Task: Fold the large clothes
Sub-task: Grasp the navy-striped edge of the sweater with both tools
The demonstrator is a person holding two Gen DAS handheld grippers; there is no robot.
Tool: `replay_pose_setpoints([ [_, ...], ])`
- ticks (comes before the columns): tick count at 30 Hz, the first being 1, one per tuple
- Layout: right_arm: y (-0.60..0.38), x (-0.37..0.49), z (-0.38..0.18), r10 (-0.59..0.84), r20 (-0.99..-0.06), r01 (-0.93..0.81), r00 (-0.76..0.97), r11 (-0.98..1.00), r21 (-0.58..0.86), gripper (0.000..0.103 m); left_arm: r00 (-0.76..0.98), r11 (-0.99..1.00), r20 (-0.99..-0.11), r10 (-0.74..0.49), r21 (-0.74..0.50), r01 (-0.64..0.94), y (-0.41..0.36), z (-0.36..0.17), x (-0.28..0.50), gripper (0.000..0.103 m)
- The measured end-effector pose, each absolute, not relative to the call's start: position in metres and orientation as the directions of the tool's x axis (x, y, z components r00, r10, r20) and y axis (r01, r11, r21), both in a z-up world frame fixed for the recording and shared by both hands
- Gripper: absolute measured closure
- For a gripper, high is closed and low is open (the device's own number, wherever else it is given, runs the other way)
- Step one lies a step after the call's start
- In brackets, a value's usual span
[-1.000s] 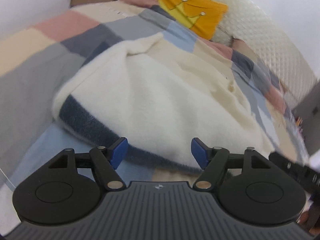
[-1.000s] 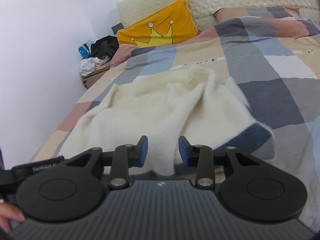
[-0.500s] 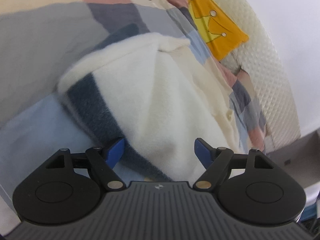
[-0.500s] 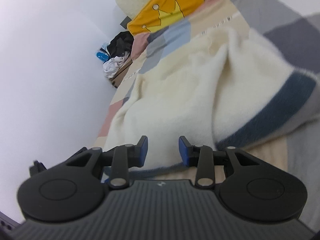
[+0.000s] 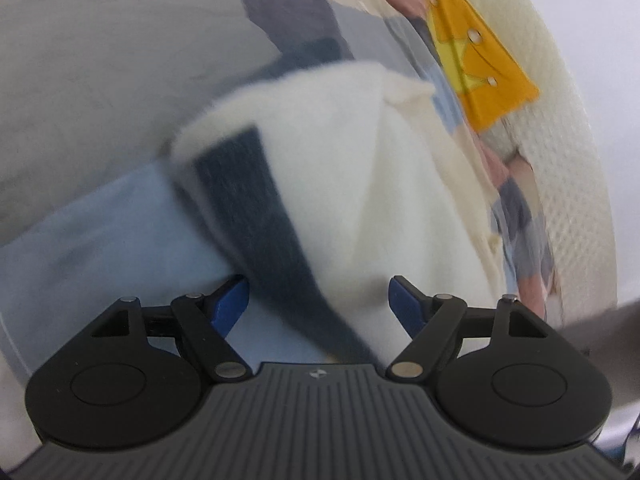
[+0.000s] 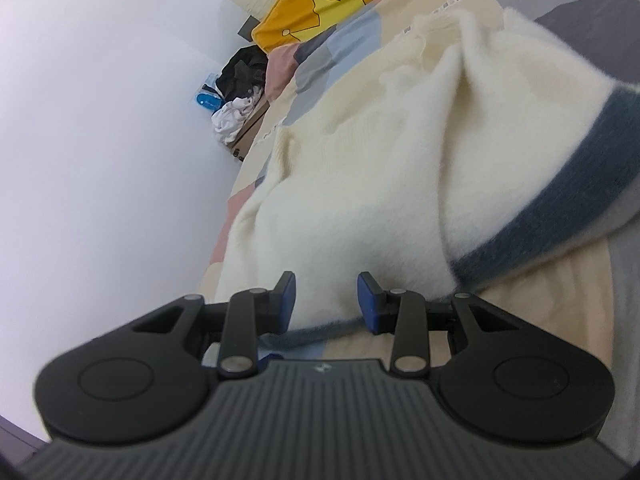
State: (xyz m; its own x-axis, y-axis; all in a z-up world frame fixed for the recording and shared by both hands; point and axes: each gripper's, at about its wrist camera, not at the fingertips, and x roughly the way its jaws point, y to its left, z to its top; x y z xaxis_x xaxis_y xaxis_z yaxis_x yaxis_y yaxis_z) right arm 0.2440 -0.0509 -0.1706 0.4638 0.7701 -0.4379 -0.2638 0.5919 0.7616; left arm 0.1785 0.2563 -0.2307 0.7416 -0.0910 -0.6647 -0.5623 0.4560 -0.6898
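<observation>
Left wrist view, left to right. The bed's checked cover [image 5: 100, 80], in grey, pale blue, pink and beige blocks, fills the left side. On it lies the fluffy cream knitted sweater with a dark blue band along its hem [image 5: 340, 168]; the banded edge is turned up and runs diagonally down toward the left tool [image 5: 318, 300]. That tool stands wide apart, blue pads either side of the hem; the fabric lies between them, and contact with either pad cannot be confirmed. Beyond the sweater, at upper right, an orange-yellow cushion with a crown motif [image 5: 480, 68] rests against a cream quilted headboard [image 5: 568, 152]. The view is motion-blurred.

Right wrist view, left to right. A white wall [image 6: 100, 120] occupies the left. At its foot, beside the bed, a heap of black and white clothing [image 6: 238, 88] sits on a brown surface. The right tool [image 6: 326, 300] is set at a narrow gap, not closed; the sweater's cream hem edge [image 6: 360, 184] sits between its blue pads, grip unconfirmed. The dark band curves away along the right. The crown cushion [image 6: 316, 4] lies at the top, the checked cover [image 6: 560, 312] at lower right.
</observation>
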Motion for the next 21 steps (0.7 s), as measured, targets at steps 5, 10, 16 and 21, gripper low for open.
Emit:
replay_pose_setpoints([
  [5,-0.046,0.245,-0.178,0.795,-0.417,-0.229,0.441,0.549,0.804,0.064,0.749,0.377,-0.657,-0.082,-0.717,-0.587,0.267,-0.245,0.189,0.032],
  [10,-0.048,0.244,-0.187,0.806,-0.396,-0.163,0.44,0.506,0.847,0.017,0.755,0.382,-0.653,-0.061,-0.714,-0.587,0.267,-0.246,0.194,0.055],
  [16,-0.068,0.248,-0.197,0.771,-0.395,-0.032,0.5,0.472,0.881,0.018,0.773,0.409,-0.633,-0.035,-0.715,-0.567,0.268,-0.236,0.191,0.073],
  [21,-0.085,0.246,-0.204,0.74,-0.37,0.038,0.562,0.423,0.905,0.018,0.78,0.406,-0.625,-0.037,-0.722,-0.559,0.271,-0.234,0.187,0.074],
])
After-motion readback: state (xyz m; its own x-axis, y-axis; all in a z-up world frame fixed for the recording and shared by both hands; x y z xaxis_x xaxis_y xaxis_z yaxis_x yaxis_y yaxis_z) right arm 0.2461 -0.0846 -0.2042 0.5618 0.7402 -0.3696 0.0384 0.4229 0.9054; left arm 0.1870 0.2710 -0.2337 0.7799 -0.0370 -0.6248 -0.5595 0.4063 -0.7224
